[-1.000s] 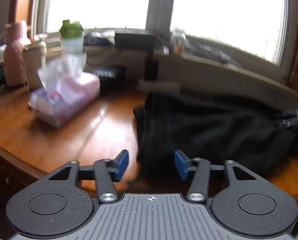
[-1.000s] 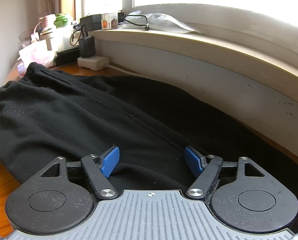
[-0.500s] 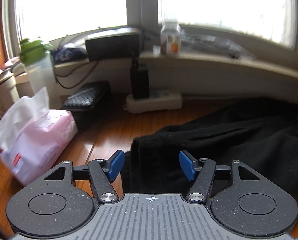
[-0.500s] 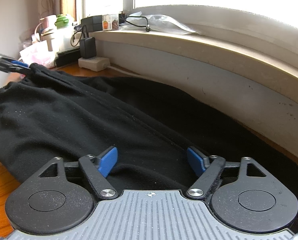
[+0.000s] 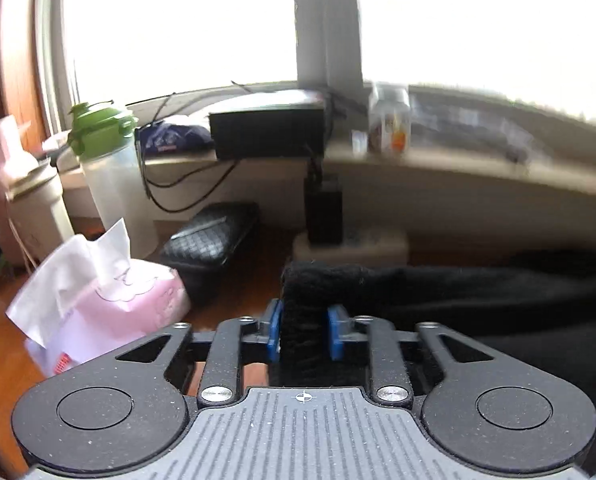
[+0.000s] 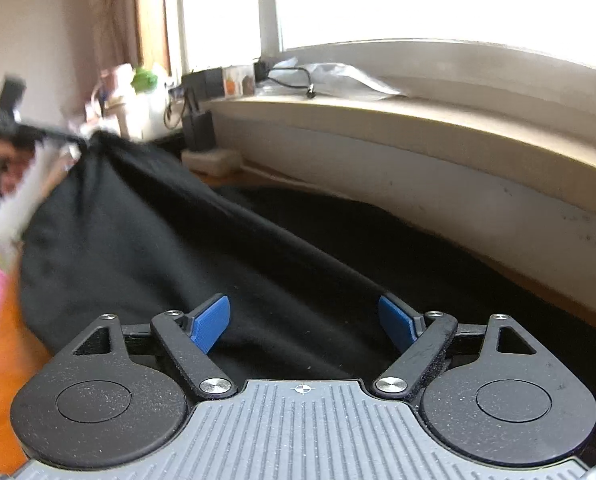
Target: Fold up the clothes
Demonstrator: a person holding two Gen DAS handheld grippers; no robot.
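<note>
No writing readable; sill bottle (image 5: 390,120) label blurred. Left gripper (image 5: 305,334) jaws just closed, pinching black garment (image 6: 177,248) edge. Right gripper (image 6: 305,322) jaws wide, holding nothing.

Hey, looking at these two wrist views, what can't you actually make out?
- Black garment: what kind it is; cut off by the frame edges in both views.
- Left tool: its grip, in the right wrist view; motion blur.
- Small bottle on the sill: label blurred, left wrist view.
</note>
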